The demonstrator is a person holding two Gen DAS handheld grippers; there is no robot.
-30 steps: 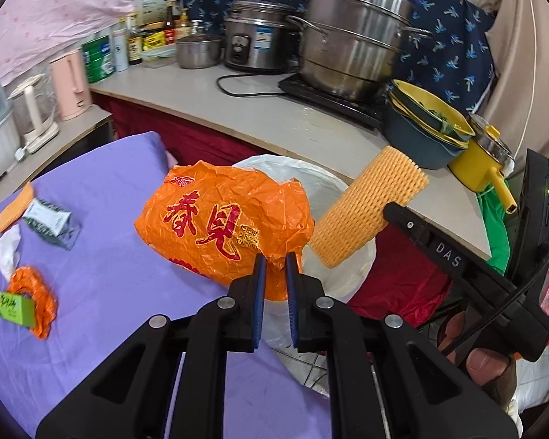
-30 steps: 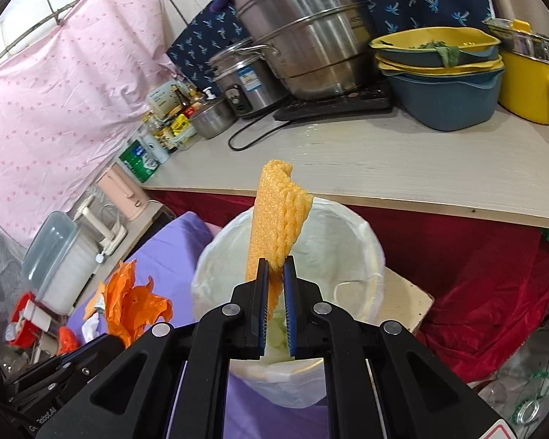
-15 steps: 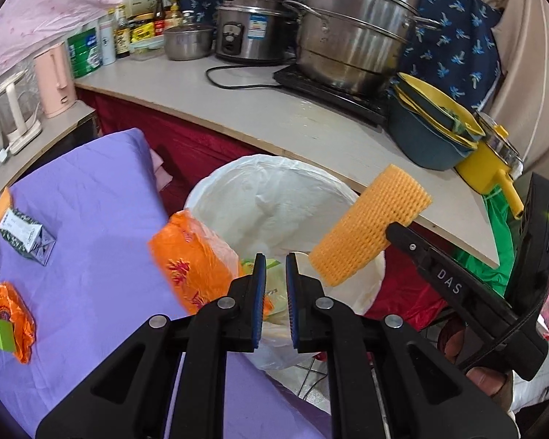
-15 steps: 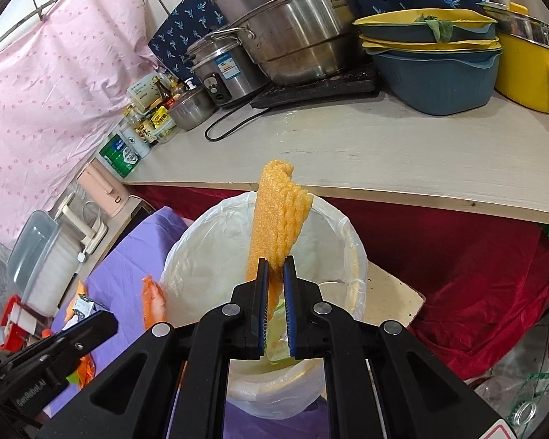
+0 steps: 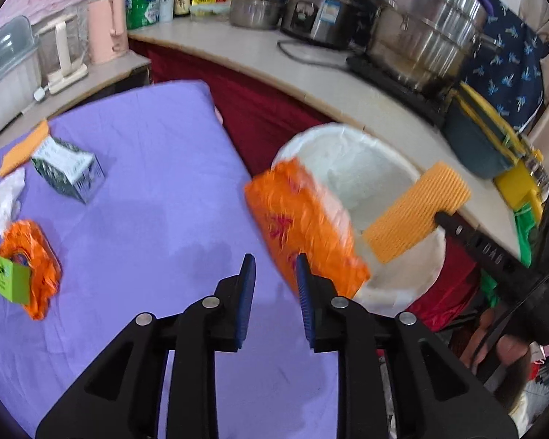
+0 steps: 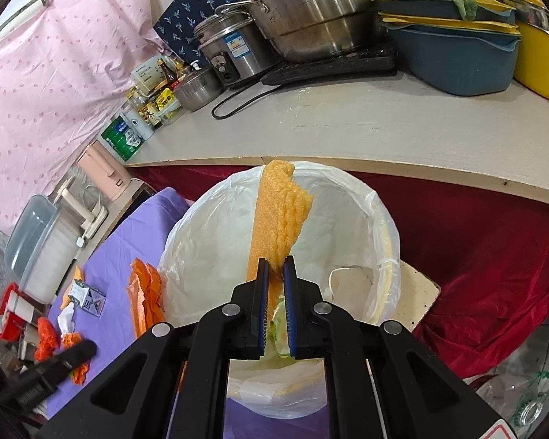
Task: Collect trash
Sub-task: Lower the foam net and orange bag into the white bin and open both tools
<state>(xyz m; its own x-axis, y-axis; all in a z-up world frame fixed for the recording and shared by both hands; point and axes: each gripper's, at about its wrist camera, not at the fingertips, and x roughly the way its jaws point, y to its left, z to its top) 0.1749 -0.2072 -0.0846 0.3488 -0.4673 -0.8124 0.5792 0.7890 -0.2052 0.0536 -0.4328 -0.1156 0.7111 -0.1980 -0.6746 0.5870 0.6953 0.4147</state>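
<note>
A bin lined with a white bag [image 5: 366, 183] [image 6: 380, 212] stands beside the purple table [image 5: 146, 190]. My left gripper [image 5: 274, 278] is open, and the orange plastic bag [image 5: 303, 226] is blurred just ahead of its fingers at the bin's near rim; it also shows in the right wrist view [image 6: 146, 296]. My right gripper [image 6: 274, 274] is shut on a yellow foam net sleeve [image 6: 278, 219] [image 5: 417, 212] and holds it upright over the bin's mouth.
On the purple table lie a small carton [image 5: 67, 170], white tissue [image 5: 7, 197], an orange wrapper with a green label [image 5: 25, 274] and an orange card [image 5: 23, 148]. A counter [image 6: 384, 124] with pots, bowls and bottles runs behind the bin.
My left gripper has opened and let go of the orange bag, which now drops at the bin's rim, and has swung left over the table. The right gripper still holds the foam sleeve.
</note>
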